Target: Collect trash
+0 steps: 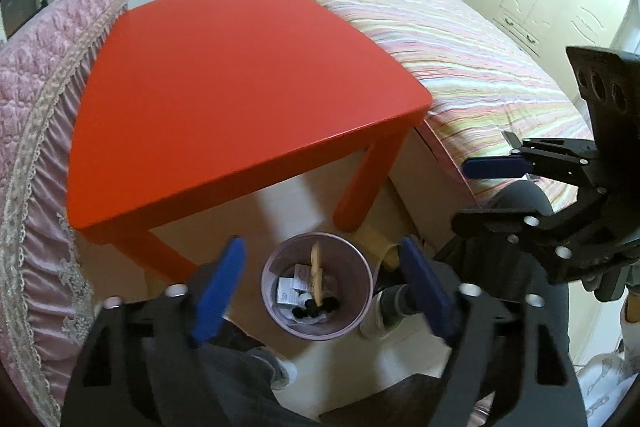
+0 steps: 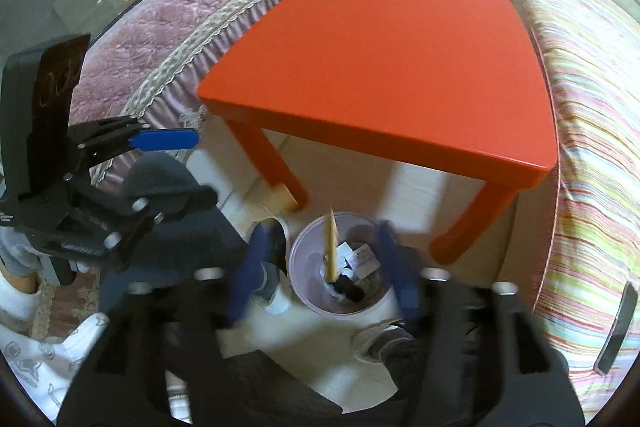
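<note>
A pale pink trash bin (image 1: 360,279) stands on the floor in front of the red table (image 1: 240,87). It holds paper scraps, dark bits and an upright wooden stick (image 1: 317,279). My left gripper (image 1: 322,279) is open and empty, hovering above the bin. My right gripper (image 2: 322,267) is also open and empty above the same bin (image 2: 304,267), where the stick (image 2: 331,251) leans. The right gripper shows in the left wrist view (image 1: 496,187), and the left gripper in the right wrist view (image 2: 176,163).
A pink quilted bed (image 1: 44,107) lies left of the table, a striped bed (image 1: 460,59) right of it. The red tabletop (image 2: 380,47) bears nothing. The person's legs and shoes (image 2: 376,343) are beside the bin. A dark phone (image 2: 618,327) lies on the striped bed.
</note>
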`<action>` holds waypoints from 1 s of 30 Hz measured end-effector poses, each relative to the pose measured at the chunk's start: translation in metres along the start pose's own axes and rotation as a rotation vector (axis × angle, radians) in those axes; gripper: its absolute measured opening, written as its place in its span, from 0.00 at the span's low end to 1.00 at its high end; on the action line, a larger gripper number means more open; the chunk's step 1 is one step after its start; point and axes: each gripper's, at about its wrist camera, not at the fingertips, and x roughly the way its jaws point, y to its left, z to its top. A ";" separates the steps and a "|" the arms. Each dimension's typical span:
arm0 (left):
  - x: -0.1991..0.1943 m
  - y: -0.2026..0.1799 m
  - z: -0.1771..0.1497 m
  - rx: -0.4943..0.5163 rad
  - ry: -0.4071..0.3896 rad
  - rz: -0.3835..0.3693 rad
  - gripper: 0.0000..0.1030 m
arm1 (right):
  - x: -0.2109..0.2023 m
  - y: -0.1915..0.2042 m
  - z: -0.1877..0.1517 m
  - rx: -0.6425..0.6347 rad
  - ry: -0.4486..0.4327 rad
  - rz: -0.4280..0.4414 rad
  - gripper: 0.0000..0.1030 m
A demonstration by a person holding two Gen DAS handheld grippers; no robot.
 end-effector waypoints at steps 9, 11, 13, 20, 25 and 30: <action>0.001 0.012 0.000 -0.031 -0.006 0.053 0.93 | 0.004 -0.006 0.000 0.036 -0.006 -0.026 0.97; 0.001 0.013 0.001 -0.037 -0.008 0.056 0.93 | 0.004 -0.006 0.001 0.037 -0.010 -0.028 0.97; 0.000 0.015 0.001 -0.039 -0.009 0.057 0.93 | 0.004 -0.006 0.002 0.047 -0.010 -0.030 0.97; -0.002 0.017 0.002 -0.042 -0.021 0.055 0.93 | 0.002 -0.008 0.004 0.053 -0.026 -0.035 0.97; -0.009 0.024 0.013 -0.050 -0.057 0.076 0.93 | -0.005 -0.010 0.019 0.046 -0.058 -0.069 0.97; -0.023 0.034 0.034 -0.058 -0.122 0.099 0.93 | -0.022 -0.014 0.046 0.041 -0.134 -0.110 0.97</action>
